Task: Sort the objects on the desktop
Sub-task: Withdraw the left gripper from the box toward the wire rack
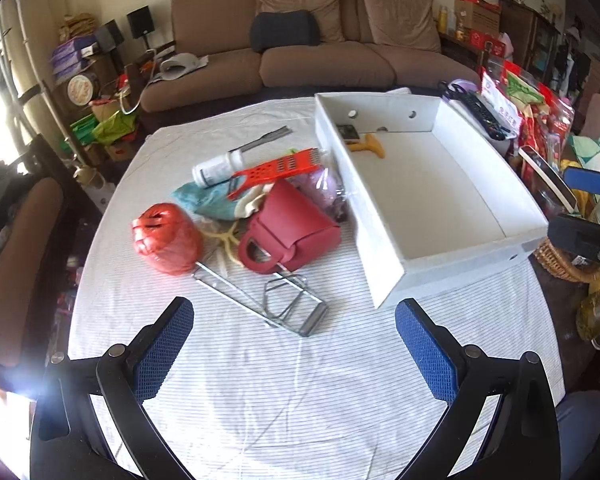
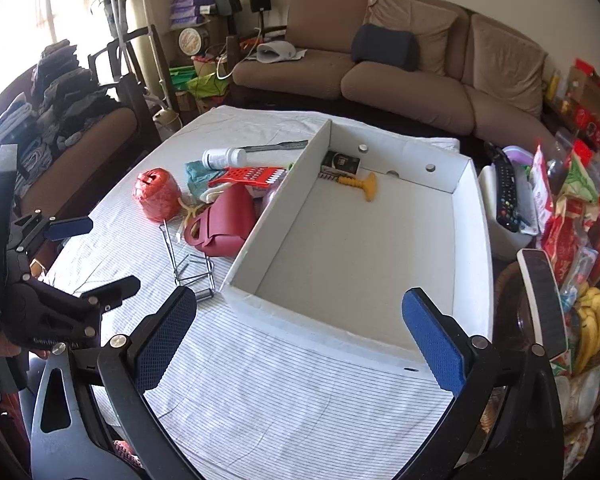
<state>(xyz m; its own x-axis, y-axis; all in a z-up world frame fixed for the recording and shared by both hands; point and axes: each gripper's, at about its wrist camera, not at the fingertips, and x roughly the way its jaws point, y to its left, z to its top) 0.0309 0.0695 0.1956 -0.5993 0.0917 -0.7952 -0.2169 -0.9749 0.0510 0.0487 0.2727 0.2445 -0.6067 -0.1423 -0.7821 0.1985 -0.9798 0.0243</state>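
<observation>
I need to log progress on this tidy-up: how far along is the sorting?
Barely begun. Done: a yellow-handled tool and a small dark box lie in the white box. In hand: nothing; the left hand-held gripper and right hand-held gripper are open. Left: red twine ball, red purse, grater, bottle and metal rack on the cloth.

The left gripper [image 1: 294, 338] hangs wide apart and empty over the striped tablecloth [image 1: 300, 392]. Beyond it lie a wire rack [image 1: 278, 300], a red bag [image 1: 290, 232] and a red twine ball [image 1: 166, 238]. Right of these sits the white box [image 1: 432, 196], with a yellow tool [image 1: 370, 146] at its far end.
</observation>
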